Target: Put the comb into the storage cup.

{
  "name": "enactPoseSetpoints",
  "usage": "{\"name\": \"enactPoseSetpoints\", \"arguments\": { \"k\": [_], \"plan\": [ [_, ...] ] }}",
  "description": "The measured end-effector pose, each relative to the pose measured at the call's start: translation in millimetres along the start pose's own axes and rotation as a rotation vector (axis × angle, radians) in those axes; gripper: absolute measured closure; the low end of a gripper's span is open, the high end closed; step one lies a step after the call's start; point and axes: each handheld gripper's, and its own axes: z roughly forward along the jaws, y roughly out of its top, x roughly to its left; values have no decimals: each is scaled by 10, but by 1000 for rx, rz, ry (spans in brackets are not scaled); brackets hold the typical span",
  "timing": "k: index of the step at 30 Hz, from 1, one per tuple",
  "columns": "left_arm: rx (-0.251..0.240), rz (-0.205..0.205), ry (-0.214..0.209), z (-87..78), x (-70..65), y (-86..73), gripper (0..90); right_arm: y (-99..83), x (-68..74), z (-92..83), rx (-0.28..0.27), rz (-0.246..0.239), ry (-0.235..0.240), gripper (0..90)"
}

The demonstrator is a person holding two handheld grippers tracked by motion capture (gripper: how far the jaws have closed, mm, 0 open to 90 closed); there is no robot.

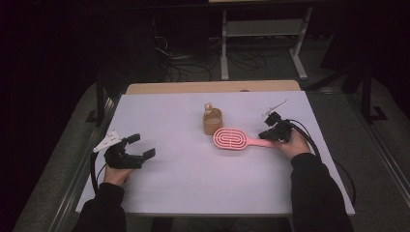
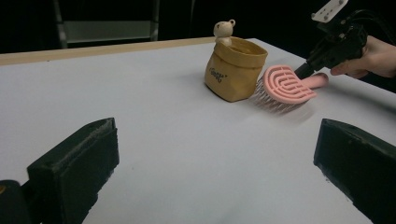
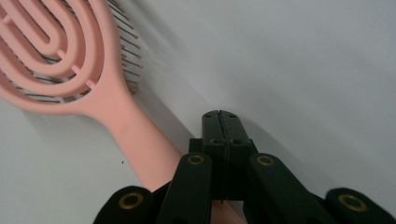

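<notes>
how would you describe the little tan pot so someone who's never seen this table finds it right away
Start at the white table and look to its middle, toward the far edge. There a pink brush lies flat, and the pot stands upright just behind the brush's head. It is the one tan, bag-shaped thing, with a tiny bear on its rim.

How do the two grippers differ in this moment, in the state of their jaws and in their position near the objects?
The left gripper has its jaws wide apart, while the right gripper has its jaws pressed together with nothing between them. The left gripper is over bare table, far from the objects; the right gripper sits beside the pink hairbrush, over its handle. Both are black, each held in one hand, and neither grips anything.
</notes>
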Motion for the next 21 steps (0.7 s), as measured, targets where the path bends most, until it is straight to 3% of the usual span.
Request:
{"name": "enactPoseSetpoints", "arguments": {
  "k": [14,21],
  "plan": [
    [6,1,-2,6,-6,-1,0,-101,49,-135,8,-17,-5,889],
    [6,1,-2,10,-7,-2,0,-88,91,-245,-16,-32,-10,889]
  ]
}}
